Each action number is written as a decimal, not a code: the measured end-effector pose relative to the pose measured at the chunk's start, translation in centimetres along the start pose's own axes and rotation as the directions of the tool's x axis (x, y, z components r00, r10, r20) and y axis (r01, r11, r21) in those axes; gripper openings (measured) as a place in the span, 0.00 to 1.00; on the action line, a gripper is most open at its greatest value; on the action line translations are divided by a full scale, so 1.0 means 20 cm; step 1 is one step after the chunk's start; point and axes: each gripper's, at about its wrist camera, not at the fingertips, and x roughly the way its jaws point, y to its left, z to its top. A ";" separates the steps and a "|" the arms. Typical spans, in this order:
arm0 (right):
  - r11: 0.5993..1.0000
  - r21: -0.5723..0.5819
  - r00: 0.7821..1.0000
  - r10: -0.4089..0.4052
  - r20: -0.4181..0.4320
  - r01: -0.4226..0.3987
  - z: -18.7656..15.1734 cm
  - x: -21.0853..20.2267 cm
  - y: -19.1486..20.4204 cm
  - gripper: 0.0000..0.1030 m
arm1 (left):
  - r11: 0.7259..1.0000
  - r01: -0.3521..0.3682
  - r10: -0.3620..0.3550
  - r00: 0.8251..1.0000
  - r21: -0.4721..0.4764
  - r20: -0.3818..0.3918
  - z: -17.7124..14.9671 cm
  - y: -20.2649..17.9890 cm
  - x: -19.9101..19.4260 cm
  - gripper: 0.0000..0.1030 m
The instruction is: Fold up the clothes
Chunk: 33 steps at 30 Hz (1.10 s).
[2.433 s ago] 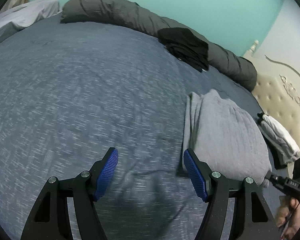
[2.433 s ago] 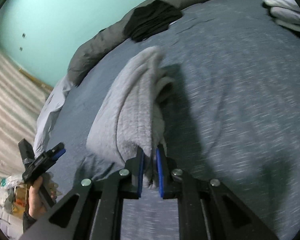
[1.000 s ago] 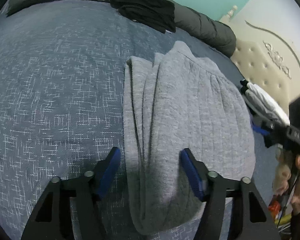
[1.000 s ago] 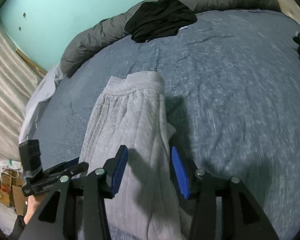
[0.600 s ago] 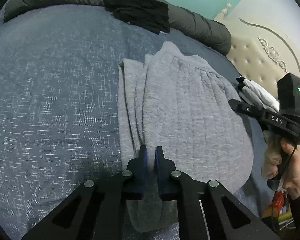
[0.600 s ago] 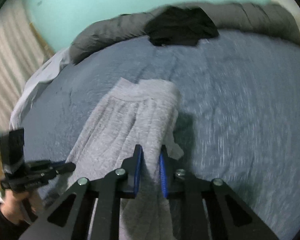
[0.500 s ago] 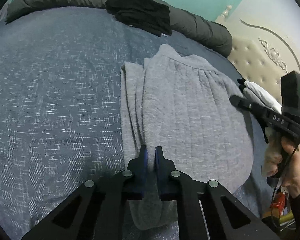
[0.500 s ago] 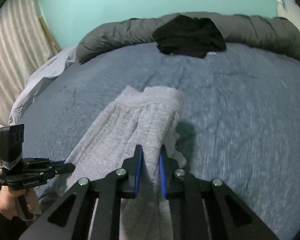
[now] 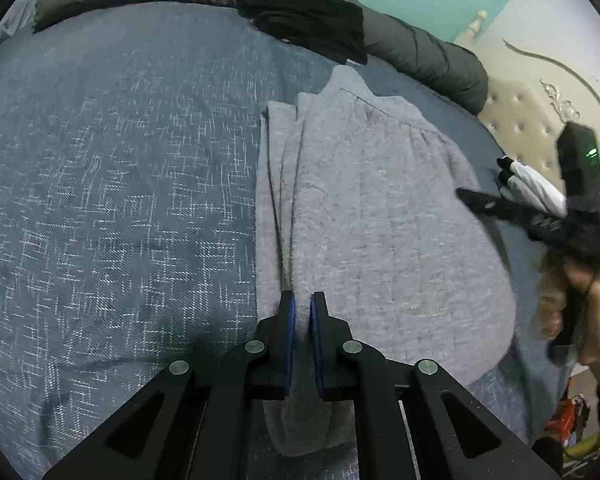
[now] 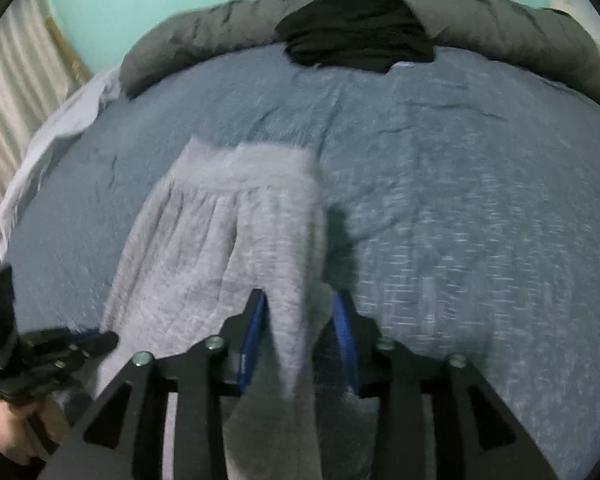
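A light grey fleece garment [image 9: 380,208] lies folded lengthwise on the blue bed cover [image 9: 112,184]. My left gripper [image 9: 301,312] is shut on a raised fold at the garment's near end. In the right wrist view the garment [image 10: 220,232] stretches away from me, and my right gripper [image 10: 298,316] stands open around a ridge of its near end. The right gripper also shows from the side in the left wrist view [image 9: 540,220], held at the garment's right edge.
A black garment [image 9: 308,16] lies on a rolled dark grey duvet [image 9: 420,52] at the far side of the bed. Folded white and black clothes [image 9: 532,188] sit by the cream headboard [image 9: 532,128]. A pale sheet [image 10: 52,128] hangs at the left bed edge.
My left gripper closed on the garment's near fold and has stayed shut. My right gripper, shut on the garment half a second ago, has opened.
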 end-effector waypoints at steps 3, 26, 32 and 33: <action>0.999 -0.044 0.997 0.002 0.075 0.001 0.00 -0.15 0.04 0.34 | 1.000 -0.017 0.017 1.000 0.012 0.018 0.03 -0.02 -0.03 0.12; 0.998 -0.041 0.995 0.045 -0.086 -0.049 -0.01 0.30 -0.01 0.00 | 0.988 0.001 0.008 0.998 0.156 -0.058 0.03 -0.21 0.12 0.29; 0.991 -0.068 0.993 0.117 -0.012 -0.118 0.00 0.08 0.05 0.00 | 0.991 -0.011 0.016 0.999 0.133 -0.036 0.05 -0.20 0.08 0.29; 0.988 -0.080 0.992 0.129 -0.016 -0.130 -0.02 0.07 0.08 0.00 | 0.991 -0.015 0.019 0.999 0.130 -0.031 0.05 -0.19 0.07 0.30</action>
